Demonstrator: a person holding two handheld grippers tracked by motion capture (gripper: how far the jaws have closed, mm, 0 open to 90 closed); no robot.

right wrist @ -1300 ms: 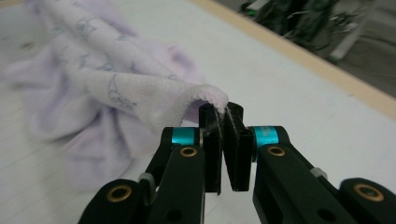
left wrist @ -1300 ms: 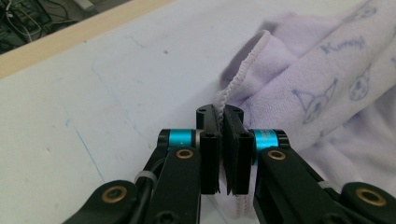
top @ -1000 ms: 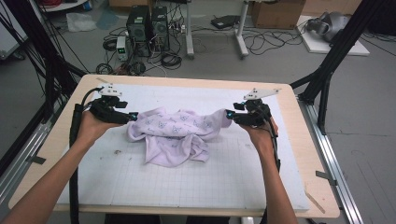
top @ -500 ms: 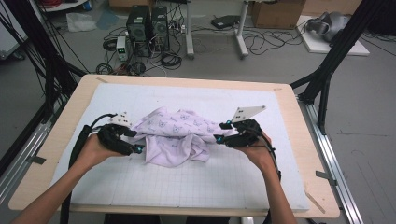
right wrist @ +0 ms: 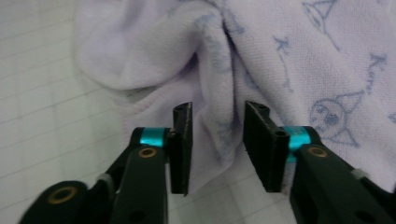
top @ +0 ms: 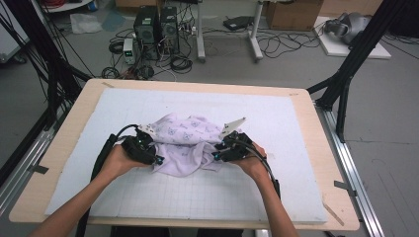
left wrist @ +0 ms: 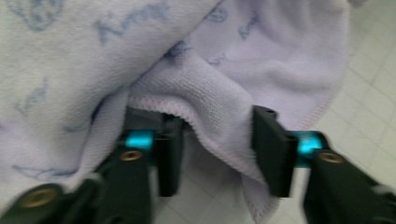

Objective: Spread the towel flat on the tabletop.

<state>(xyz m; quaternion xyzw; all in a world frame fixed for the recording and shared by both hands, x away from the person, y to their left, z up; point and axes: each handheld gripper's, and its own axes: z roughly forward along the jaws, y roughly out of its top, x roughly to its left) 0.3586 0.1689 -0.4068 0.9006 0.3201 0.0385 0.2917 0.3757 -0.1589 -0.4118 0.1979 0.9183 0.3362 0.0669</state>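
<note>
A pale lilac towel (top: 185, 136) with blue cartoon prints lies crumpled in the middle of the white gridded mat (top: 296, 123). My left gripper (top: 156, 159) is low at the towel's left edge and my right gripper (top: 216, 156) at its right edge, tips pointing inward at each other. In the left gripper view the jaws of the left gripper (left wrist: 215, 140) have just been closing, with a hemmed fold of towel (left wrist: 280, 56) hanging loosely between them. In the right gripper view the right gripper (right wrist: 217, 123) has also just been closing, astride a ridge of towel (right wrist: 303, 56), with a gap still showing.
The mat rests on a wooden table (top: 64, 148) with bare rim all round. Black frame posts (top: 346, 74) stand at the table's right and left. Computer boxes (top: 155, 24) and cables lie on the floor beyond the far edge.
Both grippers came down and toward the near side, moving inward onto the towel's two ends. The towel is bunched narrower than before. Both pairs of jaws stand narrower.
</note>
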